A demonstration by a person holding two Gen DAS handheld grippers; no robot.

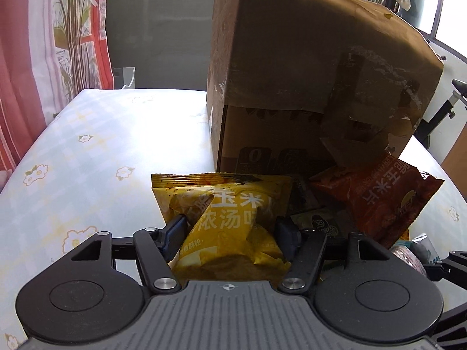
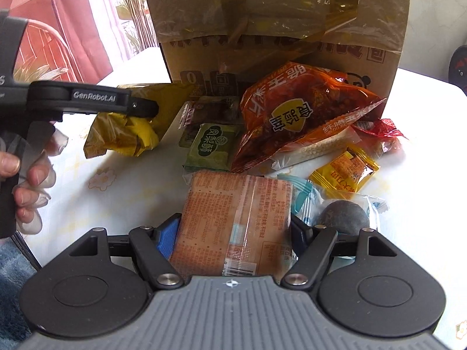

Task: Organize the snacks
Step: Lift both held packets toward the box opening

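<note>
The left gripper (image 1: 230, 233) pinches the yellow bag (image 1: 224, 213), crumpling it, just in front of the box (image 1: 306, 73) on the table (image 1: 87, 160). The right gripper (image 2: 233, 233) clamps the orange packet (image 2: 233, 218), half open around it, near the red bag (image 2: 297, 108) and green packet (image 2: 211, 147).

Using the cardboard box (image 2: 280, 43) as landmark: a "0" is printed low on its front at left. Yellow bag (image 1: 227, 218) just before box: "玉米", "浓汤". Orange bag (image 2: 300, 110) leaning on box front: "脆玉米片", upside down. Green packet (image 2: 213, 145) before box: "凤梨酥". Left gripper (image 2: 146, 108) arm, left of box: "GenRobot.AI".
</note>
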